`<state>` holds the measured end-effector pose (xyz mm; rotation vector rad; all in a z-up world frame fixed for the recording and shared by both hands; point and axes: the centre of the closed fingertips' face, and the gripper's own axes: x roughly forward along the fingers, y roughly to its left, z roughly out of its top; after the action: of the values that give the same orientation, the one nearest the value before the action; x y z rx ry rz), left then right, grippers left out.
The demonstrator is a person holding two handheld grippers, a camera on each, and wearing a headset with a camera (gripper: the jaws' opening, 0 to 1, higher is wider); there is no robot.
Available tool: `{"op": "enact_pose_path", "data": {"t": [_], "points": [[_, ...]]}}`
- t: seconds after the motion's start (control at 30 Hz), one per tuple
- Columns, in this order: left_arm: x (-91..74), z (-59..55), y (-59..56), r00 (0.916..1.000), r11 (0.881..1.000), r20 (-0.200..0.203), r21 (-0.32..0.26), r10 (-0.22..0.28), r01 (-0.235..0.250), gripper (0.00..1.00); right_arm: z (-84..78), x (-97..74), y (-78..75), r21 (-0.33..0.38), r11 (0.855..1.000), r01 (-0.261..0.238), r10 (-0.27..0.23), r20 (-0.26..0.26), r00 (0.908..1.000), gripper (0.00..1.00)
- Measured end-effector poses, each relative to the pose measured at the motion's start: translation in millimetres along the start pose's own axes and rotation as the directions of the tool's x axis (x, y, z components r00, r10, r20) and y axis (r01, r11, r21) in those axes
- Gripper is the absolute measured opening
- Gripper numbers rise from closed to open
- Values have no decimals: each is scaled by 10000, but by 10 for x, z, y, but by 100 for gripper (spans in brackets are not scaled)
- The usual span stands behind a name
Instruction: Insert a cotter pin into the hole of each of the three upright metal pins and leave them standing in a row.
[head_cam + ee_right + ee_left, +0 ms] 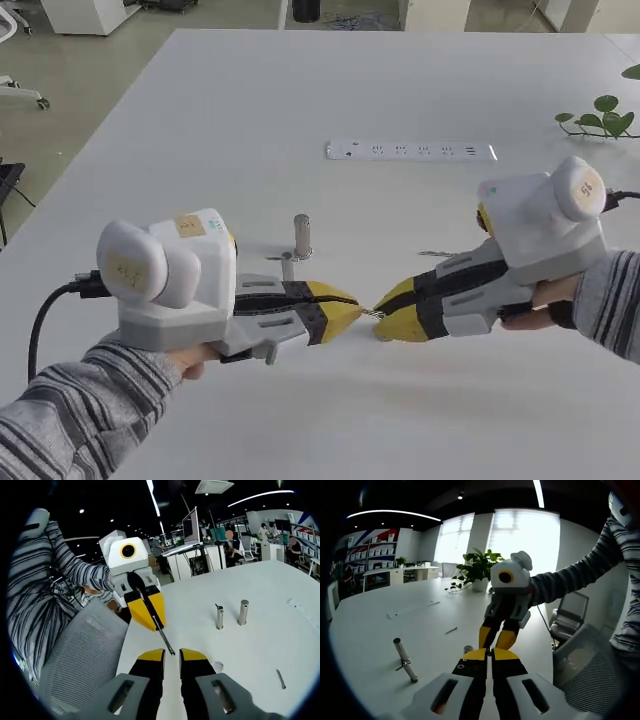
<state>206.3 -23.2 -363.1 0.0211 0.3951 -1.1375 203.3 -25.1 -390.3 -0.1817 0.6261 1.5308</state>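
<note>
Left fingers (145, 612) pinching one cotter pin (161, 632), two upright metal pins (219, 617) (243, 612)

desk (300, 90) is smooth matt white, upright pins (301, 237) are dull silvery metal, left gripper (352, 311) and right gripper (382, 308) have matt plastic shells, sleeve (60, 420) is striped knit

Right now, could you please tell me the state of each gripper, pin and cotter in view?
Left gripper: shut on the held pin, which is raised.
Right gripper: open, with the held pin's end at its tips.
Far pin: upright, no cotter.
Near pin: upright, a cotter seemingly through it.
Loose cotter: lying flat.
</note>
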Motion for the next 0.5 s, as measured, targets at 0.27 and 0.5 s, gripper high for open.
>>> {"op": "enact_pose_path", "data": {"t": [0.27,0.5], "points": [[-6,-9,-34,9998,9996,61,-177,-215,216,0,16,1,63,-240,9995,-206,204,-84,9998,0],[-11,-75,-47,9996,9989,-77,-375,-280,277,0,-14,-12,90,-873,9961,-132,88,-511,9987,0]]}}
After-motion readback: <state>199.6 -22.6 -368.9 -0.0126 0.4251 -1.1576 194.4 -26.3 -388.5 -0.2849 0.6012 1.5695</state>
